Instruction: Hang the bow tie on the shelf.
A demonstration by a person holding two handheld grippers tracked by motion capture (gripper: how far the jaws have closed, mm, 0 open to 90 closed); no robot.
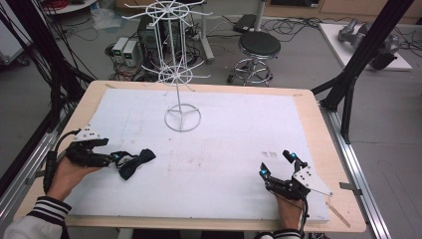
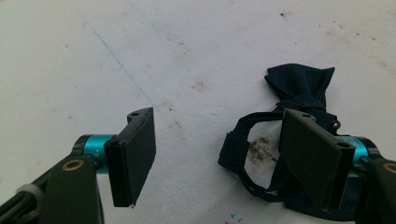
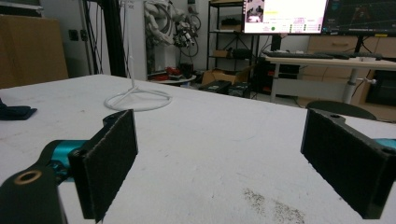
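My left jaws stand wide apart and hold nothing. In the left gripper view one pad sits over bare white surface; the other sits right at the bow tie (image 2: 299, 88), overlapping its strap loop in the picture. Whether that pad touches the strap, I cannot tell. The left gripper (image 1: 107, 158) is low, at the near left of the white surface (image 1: 224, 134).

Taking the bow tie (image 1: 134, 162) as landmark: the left gripper is just beside it on its left side, jaws pointing toward it. The tie's long axis runs roughly left to right across the surface, tilted slightly away from me at the far wing; strap end nearest my left jaws, wings farther. In the left gripper view the tie lies off to one side of the gap, not centred between the pads.

My right jaws are also wide open and empty, resting low on the surface. The right gripper (image 1: 278, 167) is well apart from the tie, on the opposite side. The left one is clearly nearer.

The white wire stand (image 1: 181, 117) is beyond the tie, toward the far middle of the surface, its hooks bare.

Judgement: next move is a sideways shift of the left jaws to centre them on the tie, then close.
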